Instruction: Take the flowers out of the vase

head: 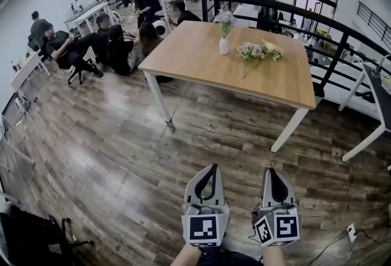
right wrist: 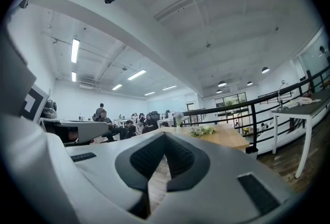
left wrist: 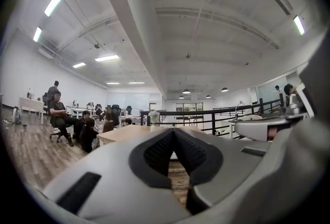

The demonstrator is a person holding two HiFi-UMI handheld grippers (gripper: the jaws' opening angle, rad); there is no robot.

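Both pairs closed and empty: left fingers (head: 212, 168) and right fingers (head: 269, 173) each meet at the tips with nothing between them. Each gripper view shows this too, with the left pads (left wrist: 161, 152) together and the right pads (right wrist: 149, 156) together. Both point level, side by side, low over the wooden floor (head: 116, 155).

Vase (head: 224, 46) lies straight ahead and well apart from me, across open floor. It stands upright on the tabletop (head: 195, 60), set back toward the far edge, not the near one. Flowers (head: 226, 17) stand in it, so the long axis is vertical and, as I judge it, the pull is straight up. Level fingers would meet the stems crosswise, which suits a pinch once they open.

Vase sits closer to the left fingers' line. A loose bunch (head: 259, 51) lies flat on the tabletop just right of the vase, more in line with the right fingers. I take it those are already out.

Room: nothing on the floor between me and the near tabletop edge. Table legs (head: 157, 96) stand at the corners. Dark railing (head: 342, 38) runs behind and to the right. Seated people (head: 116, 44) are at the left, clear of my path. Reaching the vase means leaning over the near edge.
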